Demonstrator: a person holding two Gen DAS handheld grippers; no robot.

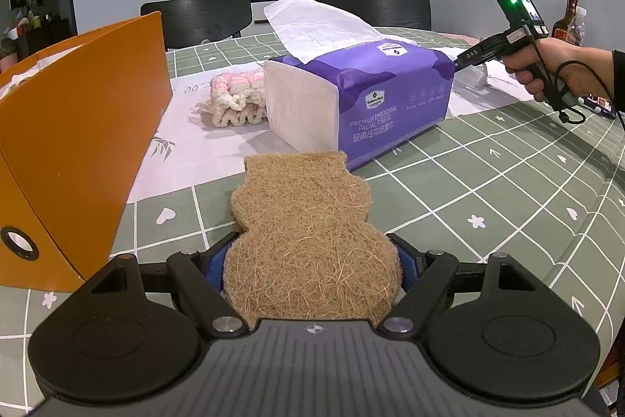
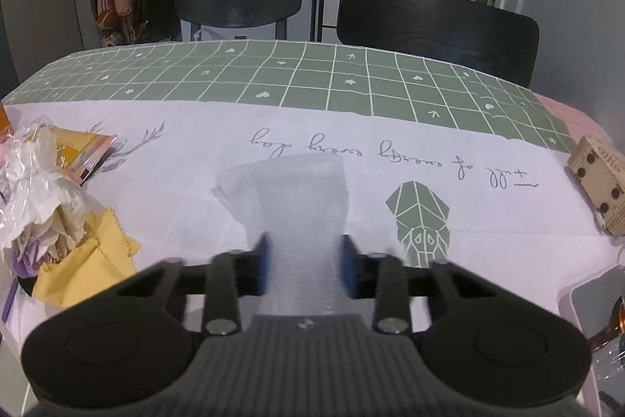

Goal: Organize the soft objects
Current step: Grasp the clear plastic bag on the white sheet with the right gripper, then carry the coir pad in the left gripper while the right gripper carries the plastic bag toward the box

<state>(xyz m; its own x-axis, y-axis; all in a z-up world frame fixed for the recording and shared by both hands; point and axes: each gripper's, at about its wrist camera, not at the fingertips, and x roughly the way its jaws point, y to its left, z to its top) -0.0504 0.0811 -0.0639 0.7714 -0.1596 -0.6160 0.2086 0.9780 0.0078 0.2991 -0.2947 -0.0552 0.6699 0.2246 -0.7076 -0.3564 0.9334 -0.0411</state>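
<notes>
My left gripper point(image 1: 311, 260) is shut on a tan loofah scrub pad point(image 1: 304, 221), gourd-shaped, held just above the green checked tablecloth point(image 1: 488, 182). Ahead of it lie a purple facial tissue pack point(image 1: 359, 96) and a pink-white knitted cloth point(image 1: 234, 100). An orange paper bag point(image 1: 78, 127) stands at the left. My right gripper point(image 2: 306, 270) is shut on a white foam sheet point(image 2: 297, 198), held over the white table runner point(image 2: 390, 182). The right gripper also shows in the left wrist view point(image 1: 519, 38), behind the tissue pack.
A yellow cloth point(image 2: 90, 253) and crumpled plastic wrappers point(image 2: 35, 182) lie at the left of the right wrist view. A small cardboard box point(image 2: 597, 178) sits at the right edge. Two black chairs point(image 2: 433, 22) stand behind the table. A bottle point(image 1: 566, 22) stands far right.
</notes>
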